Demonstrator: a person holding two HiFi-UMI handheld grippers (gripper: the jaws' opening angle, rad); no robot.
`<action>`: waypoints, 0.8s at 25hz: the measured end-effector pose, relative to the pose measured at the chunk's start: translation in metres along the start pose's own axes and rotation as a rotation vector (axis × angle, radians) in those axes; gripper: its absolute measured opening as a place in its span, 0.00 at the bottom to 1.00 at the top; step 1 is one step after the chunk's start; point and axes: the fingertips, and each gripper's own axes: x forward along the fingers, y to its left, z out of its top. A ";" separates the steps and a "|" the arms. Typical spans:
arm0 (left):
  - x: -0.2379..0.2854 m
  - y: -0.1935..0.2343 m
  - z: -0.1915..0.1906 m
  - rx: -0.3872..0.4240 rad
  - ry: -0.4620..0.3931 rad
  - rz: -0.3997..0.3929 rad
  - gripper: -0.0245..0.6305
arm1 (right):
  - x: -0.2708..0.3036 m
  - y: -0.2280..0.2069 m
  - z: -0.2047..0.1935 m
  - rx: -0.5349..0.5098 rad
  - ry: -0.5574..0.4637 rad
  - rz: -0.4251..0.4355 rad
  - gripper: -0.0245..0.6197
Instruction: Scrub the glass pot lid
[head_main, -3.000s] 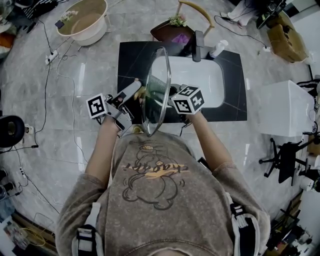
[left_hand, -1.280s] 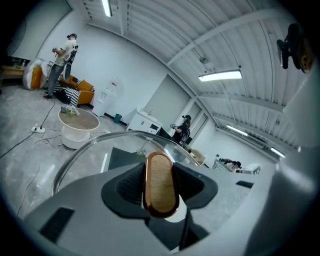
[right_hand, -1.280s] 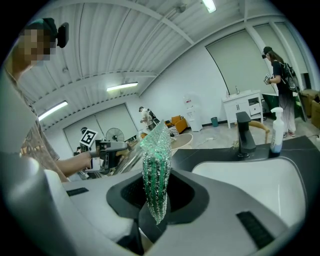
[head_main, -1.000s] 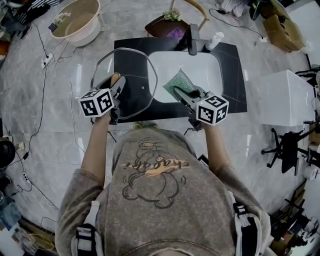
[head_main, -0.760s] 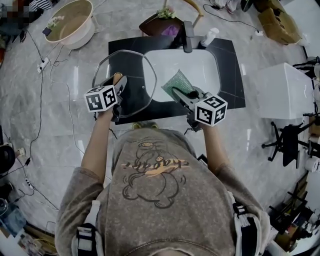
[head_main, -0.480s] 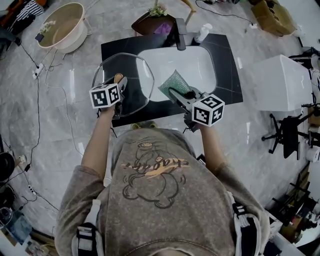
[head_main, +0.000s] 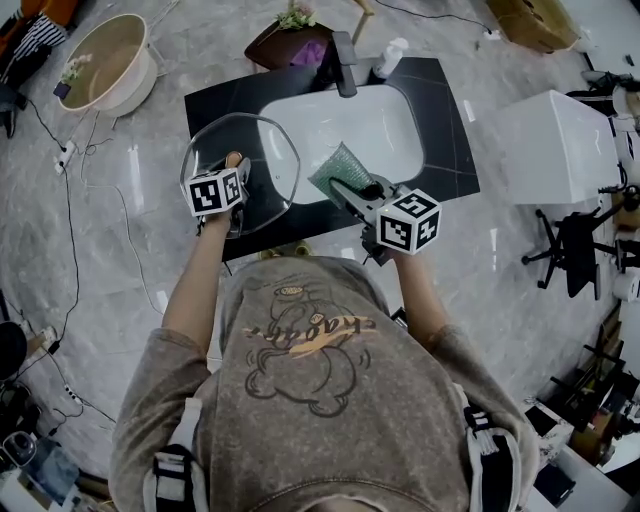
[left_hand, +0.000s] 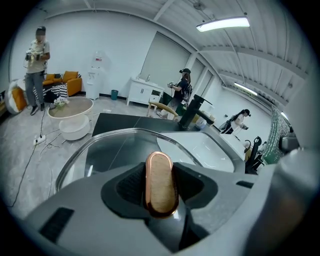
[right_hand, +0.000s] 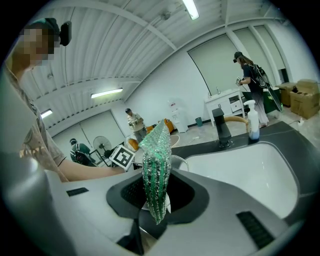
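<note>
Left gripper (head_main: 238, 172) with marker cube (head_main: 216, 191), on lid handle (left_hand: 161, 182)

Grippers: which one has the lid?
The left gripper, shut on the copper handle of the glass lid; the right gripper grips a green scrubber instead.

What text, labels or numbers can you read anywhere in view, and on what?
Sweatshirt print: stylised lettering, upside down from the head view, not readable.
Left marker cube: black-and-white square code, no words or digits.
Right marker cube: the same kind of code, no words.
Pump bottle: any label is too small to read.
No text reads clearly.
</note>
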 end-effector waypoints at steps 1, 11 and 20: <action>0.001 0.001 -0.001 -0.002 0.004 0.005 0.30 | 0.000 0.000 -0.001 0.002 0.001 0.000 0.18; 0.013 0.000 -0.007 0.001 0.023 0.011 0.30 | 0.009 0.000 -0.005 0.009 0.015 0.013 0.18; -0.063 -0.020 0.066 0.048 -0.202 -0.052 0.37 | 0.019 0.001 0.004 -0.010 0.005 0.015 0.18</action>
